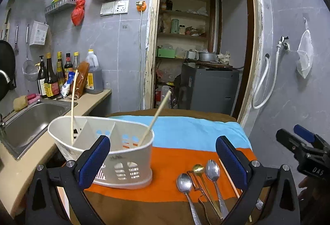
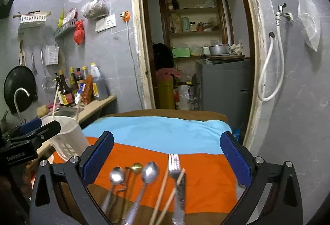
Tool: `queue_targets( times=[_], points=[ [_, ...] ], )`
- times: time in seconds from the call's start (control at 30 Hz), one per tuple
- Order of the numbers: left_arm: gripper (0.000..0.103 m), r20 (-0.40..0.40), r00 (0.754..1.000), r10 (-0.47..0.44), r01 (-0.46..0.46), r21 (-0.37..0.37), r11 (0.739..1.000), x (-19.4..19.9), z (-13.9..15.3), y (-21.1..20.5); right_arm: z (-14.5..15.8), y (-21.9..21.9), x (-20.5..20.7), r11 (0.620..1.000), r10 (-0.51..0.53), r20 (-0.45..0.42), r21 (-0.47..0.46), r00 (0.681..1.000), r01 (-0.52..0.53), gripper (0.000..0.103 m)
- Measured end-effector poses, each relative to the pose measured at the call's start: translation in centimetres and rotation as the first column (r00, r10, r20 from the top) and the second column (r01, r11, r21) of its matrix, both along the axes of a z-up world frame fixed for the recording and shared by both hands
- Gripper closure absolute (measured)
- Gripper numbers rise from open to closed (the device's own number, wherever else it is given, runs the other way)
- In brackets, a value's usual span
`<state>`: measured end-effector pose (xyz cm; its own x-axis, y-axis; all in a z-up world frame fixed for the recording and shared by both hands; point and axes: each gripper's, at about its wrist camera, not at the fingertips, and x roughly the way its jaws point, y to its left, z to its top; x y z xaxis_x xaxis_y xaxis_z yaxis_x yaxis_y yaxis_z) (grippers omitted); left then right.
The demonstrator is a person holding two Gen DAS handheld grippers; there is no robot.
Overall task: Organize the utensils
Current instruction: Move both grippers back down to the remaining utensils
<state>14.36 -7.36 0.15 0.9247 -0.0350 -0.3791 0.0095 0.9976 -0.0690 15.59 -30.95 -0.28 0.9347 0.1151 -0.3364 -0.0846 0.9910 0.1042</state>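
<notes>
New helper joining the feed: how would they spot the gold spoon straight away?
Find the striped cloth and its orange band, where the loose cutlery lies in a row. The gold spoon sits between two silver spoons; its small round yellow bowl sets it apart.

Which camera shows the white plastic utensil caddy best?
The left wrist view: the white plastic utensil caddy sits close, dividers and both chopsticks visible. The right wrist view shows only its end at the left edge, behind the other gripper.

Both cameras sit low and close over the striped cloth [image 1: 185, 134], looking at the doorway [image 2: 196, 39]; the left one faces the white basket [image 1: 115, 154] (left side), and both see the spoons [image 2: 149, 171]
</notes>
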Motion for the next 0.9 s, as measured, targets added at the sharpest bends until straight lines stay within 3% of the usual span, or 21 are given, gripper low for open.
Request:
queue_targets(
  times=[0.3, 0.4, 0.47, 0.63, 0.77, 0.9],
  points=[
    [0.0, -0.15, 0.988, -0.024, 0.018, -0.043, 0.999, 2.1, -4.5, -1.9, -3.3, -2.8, 2.6, 0.999, 0.014, -0.112, 0.03, 0.994, -0.011, 0.002],
    [0.014, -0.206, 0.978, -0.037, 0.031, -0.037, 0.999, 3.1, -5.8, -2.6, -5.3, -3.3, 4.1, 0.999, 0.017, -0.181, 0.038, 0.983, -0.01, 0.002],
    [0.028, -0.258, 0.965, -0.047, 0.04, -0.032, 0.999, 4.0, -6.7, -3.1, -6.5, -3.7, 5.0, 0.998, 0.023, -0.218, 0.054, 0.976, -0.012, 0.003],
    [0.051, -0.381, 0.923, -0.059, 0.042, -0.053, 0.998, 5.8, -9.3, -3.5, -9.7, -4.6, 7.4, 0.995, 0.035, -0.324, 0.095, 0.945, -0.004, 0.033],
    [0.061, -0.457, 0.887, -0.064, 0.03, -0.082, 0.996, 7.2, -10.7, -3.2, -11.9, -4.8, 8.9, 0.991, 0.08, -0.381, 0.133, 0.921, -0.031, 0.045],
    [0.065, -0.479, 0.875, -0.067, 0.015, -0.111, 0.994, 7.9, -11.4, -2.8, -13.8, -4.3, 10.6, 0.98, 0.159, -0.433, 0.179, 0.887, -0.089, 0.056]
  ],
)
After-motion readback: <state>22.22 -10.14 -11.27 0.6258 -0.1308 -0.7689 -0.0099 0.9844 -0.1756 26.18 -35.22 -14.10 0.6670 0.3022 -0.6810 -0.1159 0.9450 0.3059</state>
